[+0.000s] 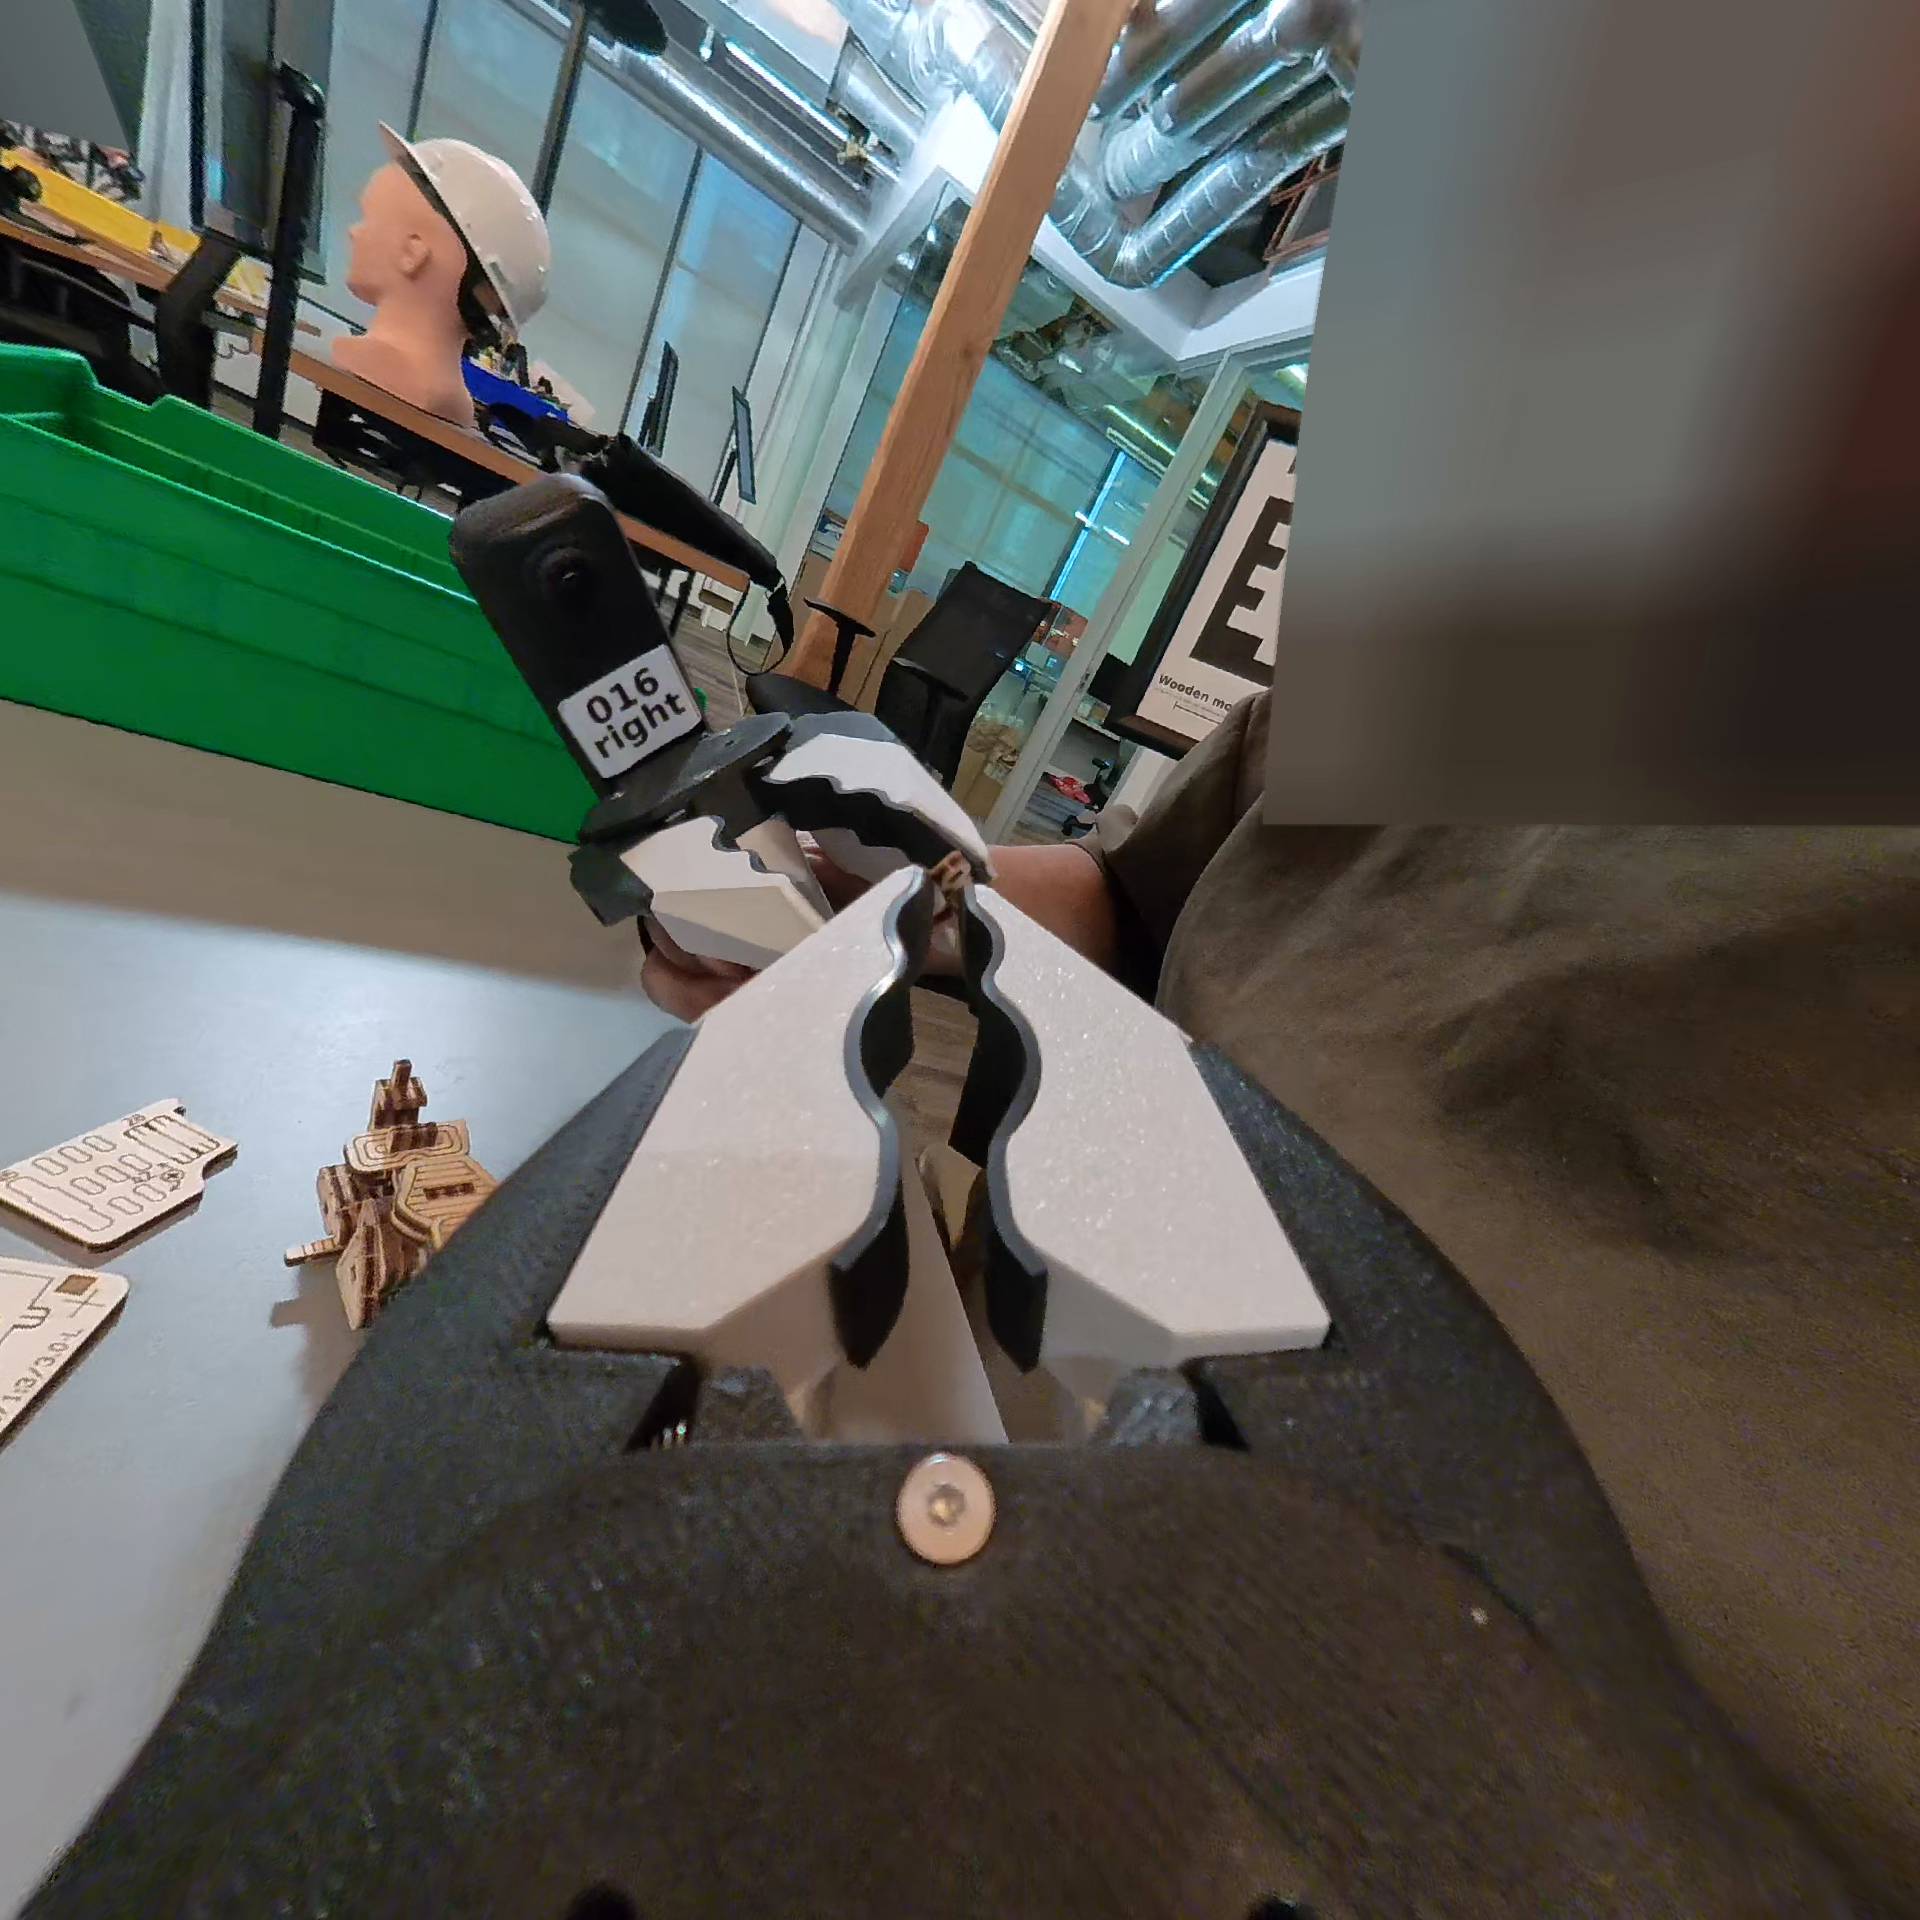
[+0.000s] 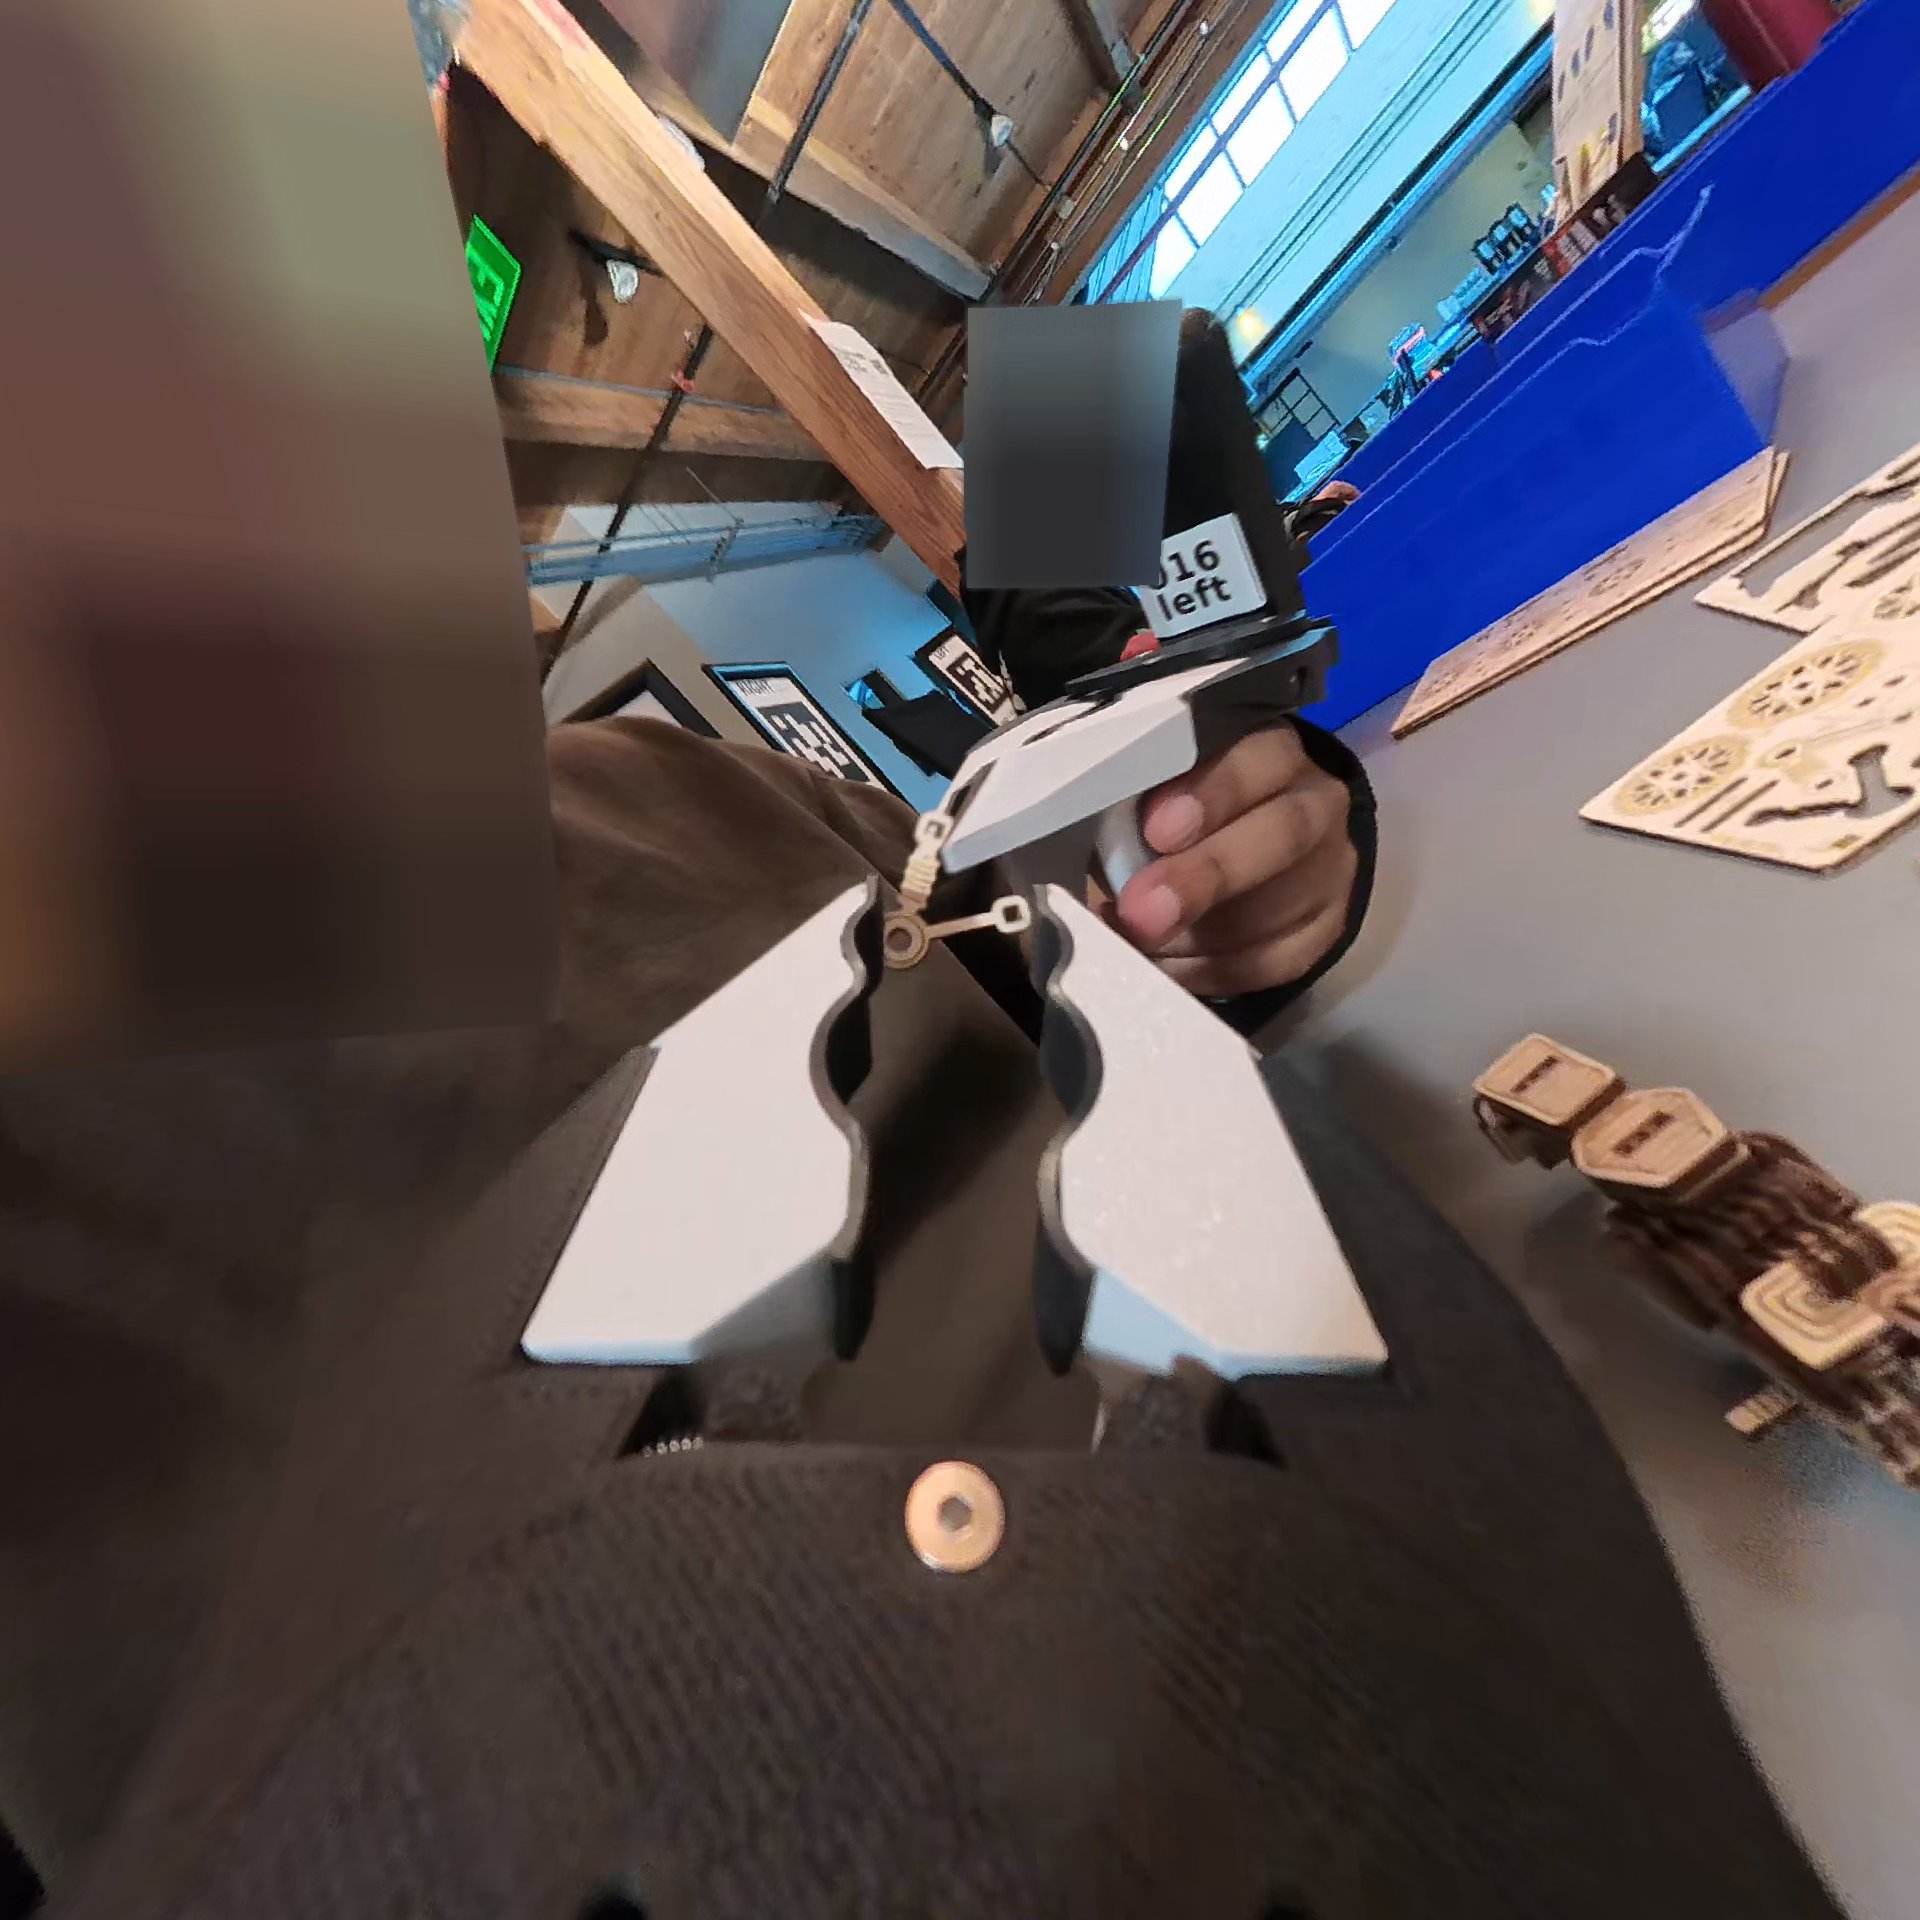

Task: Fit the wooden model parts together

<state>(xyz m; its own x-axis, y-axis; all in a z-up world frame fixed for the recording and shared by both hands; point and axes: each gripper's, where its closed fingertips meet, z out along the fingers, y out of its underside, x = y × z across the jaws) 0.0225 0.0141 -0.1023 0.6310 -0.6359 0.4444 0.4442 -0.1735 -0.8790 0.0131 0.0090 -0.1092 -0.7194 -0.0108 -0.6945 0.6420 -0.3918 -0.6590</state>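
My left gripper is shut on a small ridged wooden piece that sticks out of its tips; in the right wrist view it is held in a hand just above my right gripper. My right gripper has its jaws fairly wide apart. A thin wooden piece with a ring end spans the gap and touches both fingertips. The ridged piece meets the ring. Both grippers are in the air, close to the person's chest. The right gripper's upper finger shows behind the left tips.
A partly built wooden model stands on the grey table. Laser-cut wooden sheets lie beside it. A green bin and a blue bin stand at the table's far side. Both grippers' tips are close together, under 4 cm apart.
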